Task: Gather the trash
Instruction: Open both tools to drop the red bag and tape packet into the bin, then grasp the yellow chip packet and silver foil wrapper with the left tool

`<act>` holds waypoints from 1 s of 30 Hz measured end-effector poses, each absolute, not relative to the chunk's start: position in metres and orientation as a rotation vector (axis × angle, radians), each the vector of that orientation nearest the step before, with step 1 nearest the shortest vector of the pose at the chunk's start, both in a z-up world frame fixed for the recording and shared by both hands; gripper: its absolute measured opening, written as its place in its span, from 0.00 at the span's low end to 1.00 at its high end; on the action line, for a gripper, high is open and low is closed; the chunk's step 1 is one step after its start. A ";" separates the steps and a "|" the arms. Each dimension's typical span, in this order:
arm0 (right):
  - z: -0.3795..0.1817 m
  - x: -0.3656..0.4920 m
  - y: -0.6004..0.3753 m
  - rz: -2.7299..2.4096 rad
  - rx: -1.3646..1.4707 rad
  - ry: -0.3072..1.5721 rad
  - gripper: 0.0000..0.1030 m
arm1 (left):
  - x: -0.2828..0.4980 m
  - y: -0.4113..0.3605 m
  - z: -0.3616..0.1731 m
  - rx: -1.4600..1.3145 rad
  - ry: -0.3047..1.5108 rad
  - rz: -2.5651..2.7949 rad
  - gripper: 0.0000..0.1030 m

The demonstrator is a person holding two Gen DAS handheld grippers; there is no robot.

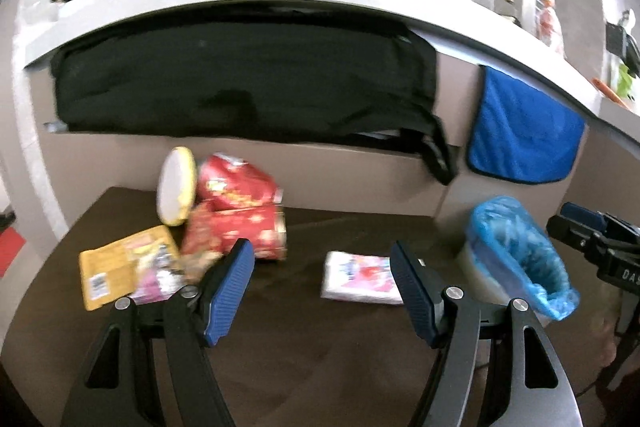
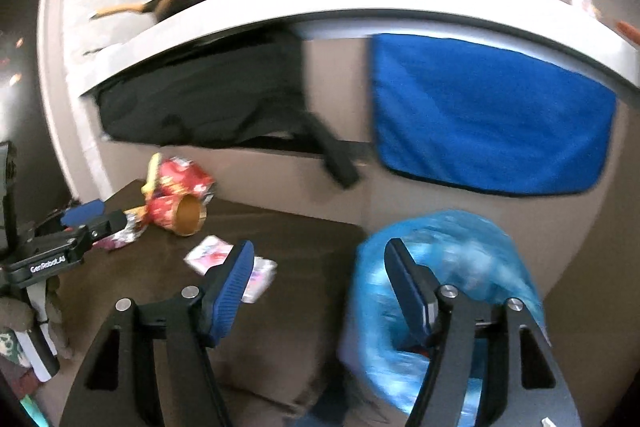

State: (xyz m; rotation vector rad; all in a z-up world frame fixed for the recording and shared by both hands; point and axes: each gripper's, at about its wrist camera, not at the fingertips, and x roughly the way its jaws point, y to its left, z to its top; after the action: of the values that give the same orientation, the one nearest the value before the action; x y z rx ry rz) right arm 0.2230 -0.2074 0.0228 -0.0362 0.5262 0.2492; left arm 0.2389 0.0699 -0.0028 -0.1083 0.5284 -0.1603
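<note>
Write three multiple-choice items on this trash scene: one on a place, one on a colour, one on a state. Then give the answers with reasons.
1. Where does the white tissue pack lie?
A. On the brown table, between the wrapper pile and the bin
B. Inside the bin
C. On the white counter

2. What colour is the liner of the bin?
A. Black
B. Light blue
C. Red

3. How does the left gripper stand?
A. Shut on the red cup
B. Shut on the tissue pack
C. Open, holding nothing

Answers:
1 A: the pack lies flat on the table with the bin at its right.
2 B: a light blue bag is folded over the bin's rim.
3 C: its blue pads stand apart with only table between them.
</note>
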 end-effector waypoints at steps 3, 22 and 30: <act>0.020 0.227 -0.174 0.306 -0.073 0.545 0.63 | 0.237 0.099 -0.007 -0.136 0.540 -0.140 0.69; -0.029 0.261 -0.061 0.478 -0.218 0.685 0.63 | 0.306 0.282 -0.070 -0.316 0.695 -0.129 0.69; -0.044 0.275 -0.067 0.429 -0.227 0.713 0.63 | 0.308 0.236 -0.083 -0.367 0.777 -0.108 0.69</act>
State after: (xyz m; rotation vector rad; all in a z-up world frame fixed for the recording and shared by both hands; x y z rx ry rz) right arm 0.2752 -0.0669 -0.0443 -0.2272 0.7135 0.4288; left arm 0.3082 0.2359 -0.0827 -0.3670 0.7773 -0.1081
